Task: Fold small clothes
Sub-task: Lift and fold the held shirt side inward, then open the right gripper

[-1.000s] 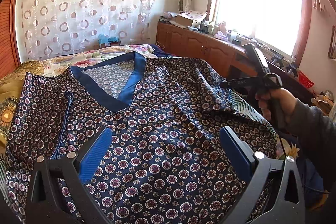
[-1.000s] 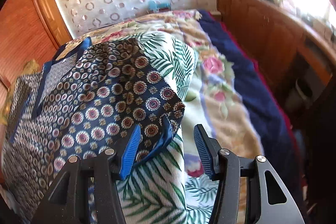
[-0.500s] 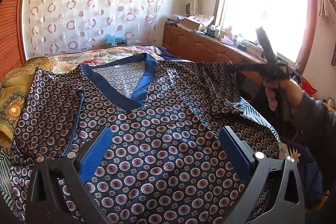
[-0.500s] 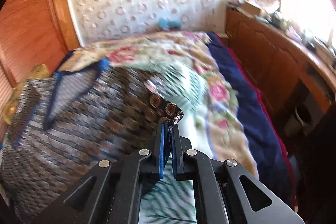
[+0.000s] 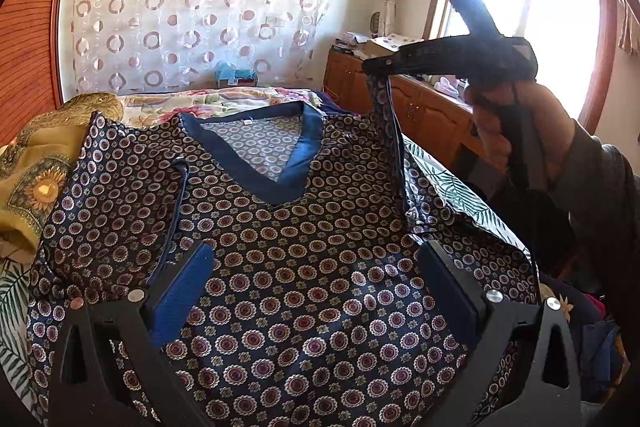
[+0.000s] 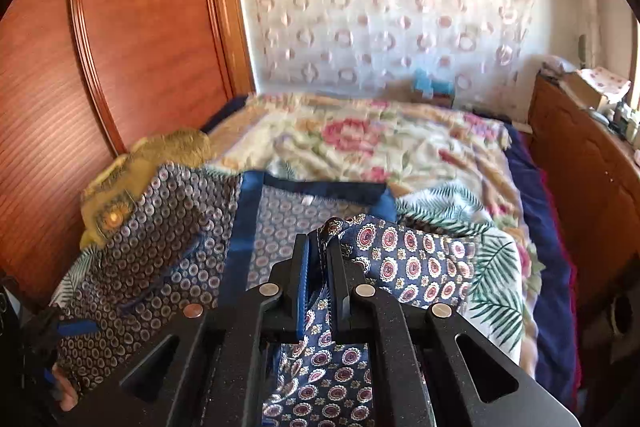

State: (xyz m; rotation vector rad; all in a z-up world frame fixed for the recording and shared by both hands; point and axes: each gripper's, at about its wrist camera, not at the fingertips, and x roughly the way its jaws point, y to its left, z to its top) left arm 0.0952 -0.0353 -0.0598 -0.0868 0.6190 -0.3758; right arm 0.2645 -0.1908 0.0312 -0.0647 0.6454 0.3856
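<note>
Bed w/ floral blanket (image 6: pixel 360 143) across far half; palm-leaf sheet (image 6: pixel 496 267) nearer, on right. Yellow sunflower-print cloth (image 5: pixel 38 183) bunched at left edge of bed. Circle-pattern curtain (image 5: pixel 200 11) covers back wall. Wood panel wall (image 6: pixel 132 39) on left. Wood cabinets (image 5: pixel 424 111) under window (image 5: pixel 560 39), clutter on top. Small blue box (image 5: pixel 236 75) behind the bed.
</note>
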